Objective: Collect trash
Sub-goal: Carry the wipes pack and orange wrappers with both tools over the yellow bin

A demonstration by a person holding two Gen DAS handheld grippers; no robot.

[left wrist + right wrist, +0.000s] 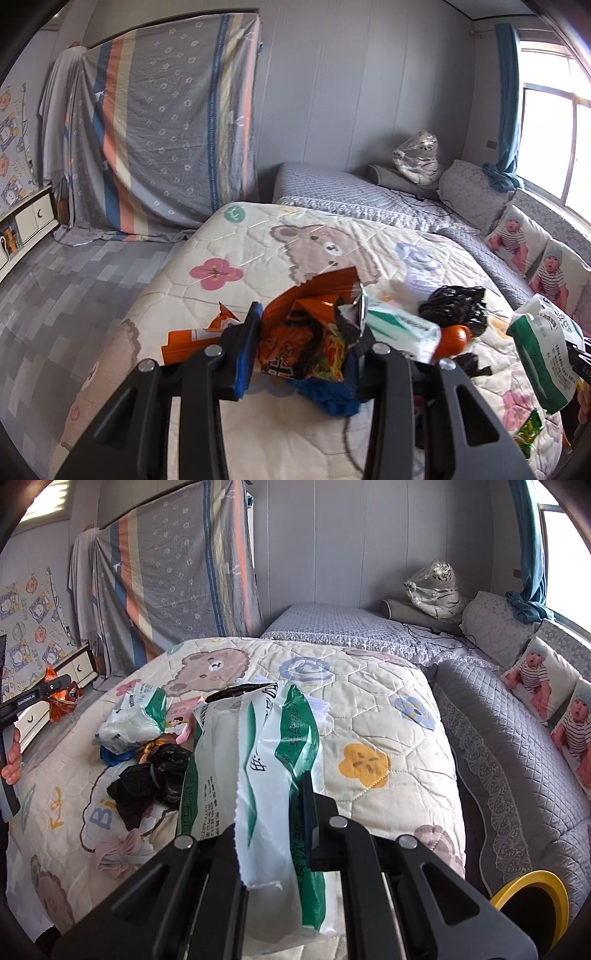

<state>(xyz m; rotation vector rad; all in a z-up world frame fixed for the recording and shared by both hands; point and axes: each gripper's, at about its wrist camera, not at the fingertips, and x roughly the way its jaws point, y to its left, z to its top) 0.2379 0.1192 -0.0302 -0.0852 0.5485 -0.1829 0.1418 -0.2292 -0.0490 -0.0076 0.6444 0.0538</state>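
My left gripper (306, 332) is shut on a crumpled orange snack wrapper (310, 332) and holds it above the quilt (229, 258). My right gripper (255, 790) is shut on a white and green plastic bag (255, 760); the same bag shows in the left wrist view (543, 350). On the quilt lie a black plastic bag (151, 782), a white and green tissue pack (129, 723), a small pink box (181, 723) and a blue scrap (110, 757). In the left wrist view lie the black bag (454, 306), the tissue pack (399, 325) and an orange piece (188, 343).
A yellow-rimmed bin (532, 904) stands at the lower right beside the grey sofa bed (517, 760). Baby-print pillows (535, 675) lean at the right. A striped sheet (166, 122) hangs at the back. A white cabinet (33, 218) stands at the left.
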